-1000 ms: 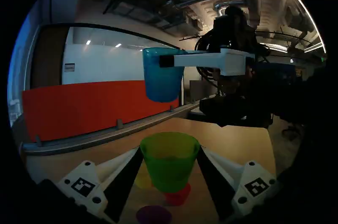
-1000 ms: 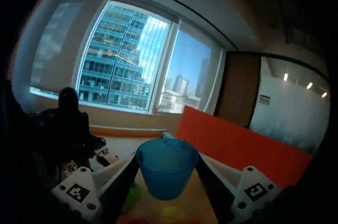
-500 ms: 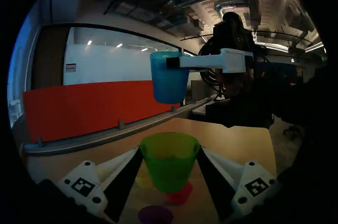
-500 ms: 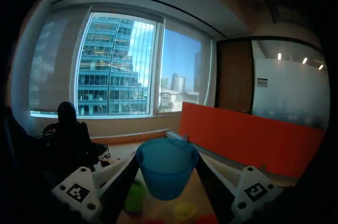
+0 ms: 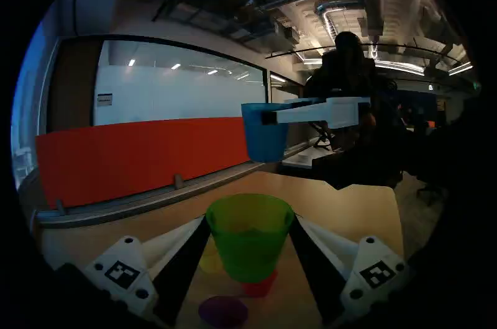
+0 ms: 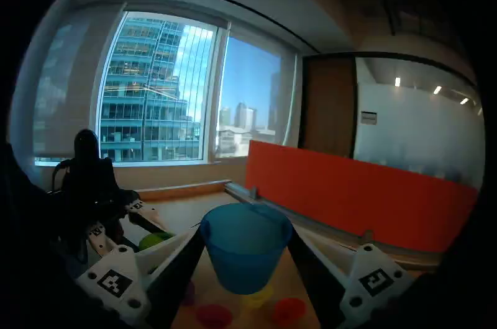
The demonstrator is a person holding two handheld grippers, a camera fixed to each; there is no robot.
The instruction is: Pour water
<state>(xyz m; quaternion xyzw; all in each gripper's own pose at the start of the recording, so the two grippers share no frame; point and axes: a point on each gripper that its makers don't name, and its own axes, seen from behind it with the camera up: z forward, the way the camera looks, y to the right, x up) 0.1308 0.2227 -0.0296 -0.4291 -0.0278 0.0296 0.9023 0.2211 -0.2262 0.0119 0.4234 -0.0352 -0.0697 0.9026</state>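
person [image 5: 349, 65] a dark silhouette upper right, left gripper [image 5: 250, 225] clamping green cup [image 5: 250, 248], right gripper [image 6: 245, 231] clamping blue cup [image 6: 243, 261], wooden table [image 5: 351, 205], orange partition [image 5: 136, 155] behind

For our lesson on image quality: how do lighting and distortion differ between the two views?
Left gripper view: dim room, person a dark silhouette, green cup clear, orange panel bowed by fisheye. Right gripper view: bright window backlights the sharp blue cup.

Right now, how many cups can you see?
5: a green cup in the left hand-held gripper, a blue cup in the right hand-held gripper, and a yellow cup, a red cup and a purple cup on the table below. More may hide behind those.
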